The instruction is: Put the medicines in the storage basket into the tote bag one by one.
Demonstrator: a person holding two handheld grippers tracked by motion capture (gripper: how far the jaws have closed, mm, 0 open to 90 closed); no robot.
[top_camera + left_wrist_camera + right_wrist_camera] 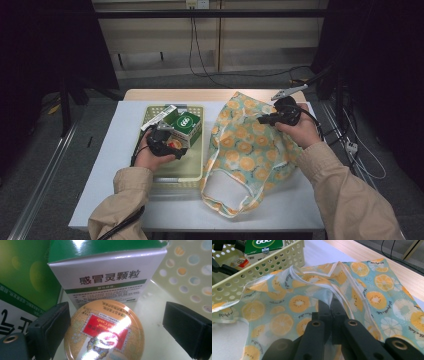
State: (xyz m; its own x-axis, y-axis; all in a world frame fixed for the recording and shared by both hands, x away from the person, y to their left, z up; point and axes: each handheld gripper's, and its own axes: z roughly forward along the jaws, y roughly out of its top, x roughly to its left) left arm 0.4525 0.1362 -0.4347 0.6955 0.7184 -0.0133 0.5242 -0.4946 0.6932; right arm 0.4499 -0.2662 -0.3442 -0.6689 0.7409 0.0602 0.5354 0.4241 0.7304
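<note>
White counter [100, 165], dark room. Basket [192, 172] left of bag [245, 150]. Left tool [115, 322] open astride tin [103, 332] in basket; right tool [331, 306] clamps bag.

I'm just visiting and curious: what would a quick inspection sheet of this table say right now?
Surface: white table top, wooden edge at the far side.
Job's things: round gold candy tin in the yellow basket; fruit-print cloth bag lying beside the basket.
Clutter: green-and-white medicine boxes in the basket.
Grippers: left gripper open, jaws either side of the tin; right gripper shut on the bag's rim.
Cables: black leads down the back wall and on the floor at right.
Surroundings: dark curtains, grey floor.
</note>
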